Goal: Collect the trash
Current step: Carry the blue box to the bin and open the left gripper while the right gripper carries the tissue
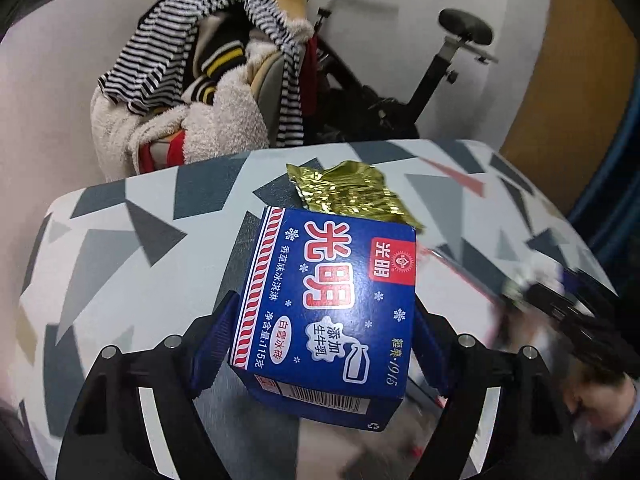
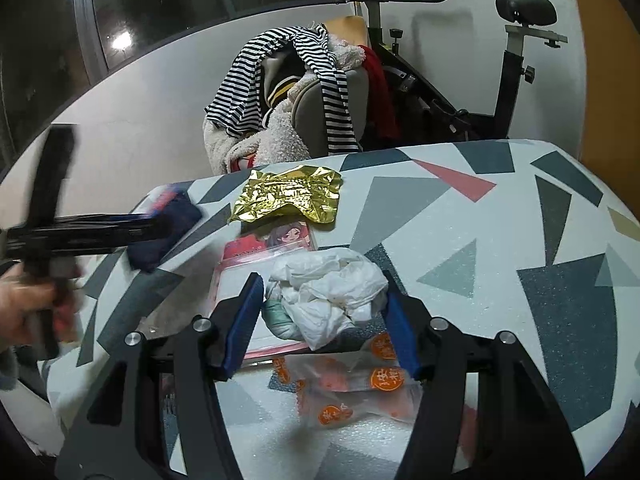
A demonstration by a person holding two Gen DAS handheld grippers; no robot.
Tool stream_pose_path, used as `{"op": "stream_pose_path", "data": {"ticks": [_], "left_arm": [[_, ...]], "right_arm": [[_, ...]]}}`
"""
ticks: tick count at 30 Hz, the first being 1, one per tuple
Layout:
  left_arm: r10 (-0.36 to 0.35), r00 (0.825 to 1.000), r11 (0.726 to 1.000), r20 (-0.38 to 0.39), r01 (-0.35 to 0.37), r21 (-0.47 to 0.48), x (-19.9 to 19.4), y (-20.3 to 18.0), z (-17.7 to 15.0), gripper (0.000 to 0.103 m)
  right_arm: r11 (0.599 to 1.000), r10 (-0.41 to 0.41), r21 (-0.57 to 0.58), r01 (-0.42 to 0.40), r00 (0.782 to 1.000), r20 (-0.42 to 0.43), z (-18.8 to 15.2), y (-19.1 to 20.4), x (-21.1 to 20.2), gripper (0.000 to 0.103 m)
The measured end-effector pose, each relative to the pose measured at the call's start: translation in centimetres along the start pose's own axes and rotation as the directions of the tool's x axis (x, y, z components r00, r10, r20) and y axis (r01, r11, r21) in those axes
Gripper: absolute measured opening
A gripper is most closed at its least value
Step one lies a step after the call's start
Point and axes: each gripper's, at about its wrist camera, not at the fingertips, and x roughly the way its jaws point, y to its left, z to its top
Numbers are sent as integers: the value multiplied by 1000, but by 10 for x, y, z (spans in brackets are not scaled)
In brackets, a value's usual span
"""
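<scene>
Patterned table [image 1: 120,240], blue carton [image 1: 328,308] pinched in my left gripper [image 1: 324,320], my right gripper [image 2: 324,316] clamps crumpled tissue [image 2: 332,288], carton blurred in right view.

This is looking like a lived-in room of a home, used for exercise and clutter alike. An exercise bike [image 2: 472,80] is standing against the white wall [image 2: 160,120] at the far side, and just left of it a chair [image 2: 320,92] is carrying a heap of clothes: a striped top [image 2: 248,92], a fleecy cream garment [image 2: 280,140], something red. Nearer, a desk [image 2: 500,240] is wearing a cloth printed with grey and pink triangles. A dark window [image 2: 168,4] is showing at far left.
</scene>
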Motion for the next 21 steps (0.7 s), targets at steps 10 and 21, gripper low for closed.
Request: {"op": "stream_pose_path", "data": {"ticks": [10, 21], "left_arm": [[-26, 998, 1000, 61, 27, -13, -113, -33, -68, 78], [-46, 997, 998, 66, 43, 41, -192, -90, -158, 78]], "right_arm": [[995, -3, -104, 3, 1000, -2, 6, 24, -42, 60], [993, 82, -81, -83, 996, -17, -24, 61, -129, 60]]}}
